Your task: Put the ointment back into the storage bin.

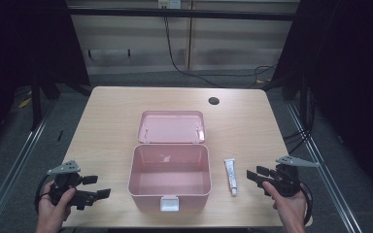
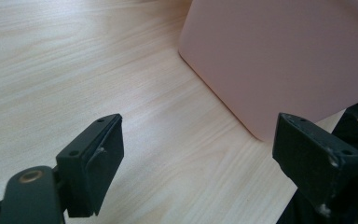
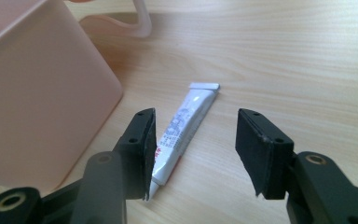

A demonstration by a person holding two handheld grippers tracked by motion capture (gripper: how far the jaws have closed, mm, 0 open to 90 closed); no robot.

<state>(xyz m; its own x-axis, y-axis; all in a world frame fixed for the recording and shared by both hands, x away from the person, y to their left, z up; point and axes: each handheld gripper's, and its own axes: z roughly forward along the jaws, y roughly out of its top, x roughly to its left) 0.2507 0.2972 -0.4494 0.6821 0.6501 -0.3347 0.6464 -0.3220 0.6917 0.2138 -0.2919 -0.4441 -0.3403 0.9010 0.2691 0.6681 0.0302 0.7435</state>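
The tube (image 1: 230,176) lies on the table (image 1: 107,121) just right of the open pink box (image 1: 169,175), long axis pointing away from the person. The right gripper (image 1: 255,176), jaws wide and empty, is nearer; the left gripper (image 1: 96,187) also gapes empty

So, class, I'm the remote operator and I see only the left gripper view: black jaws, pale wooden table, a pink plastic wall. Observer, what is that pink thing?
Observer: An open pink plastic box; its hinged lid lies flat behind it.
Operator: Anything inside?
Observer: No, the high view shows its floor bare.
Operator: What else lies on the table?
Observer: A small white tube, on the box's far side from you.
Operator: Where's the right gripper?
Observer: The right gripper has its jaws open, aimed at the tube without gripping it.
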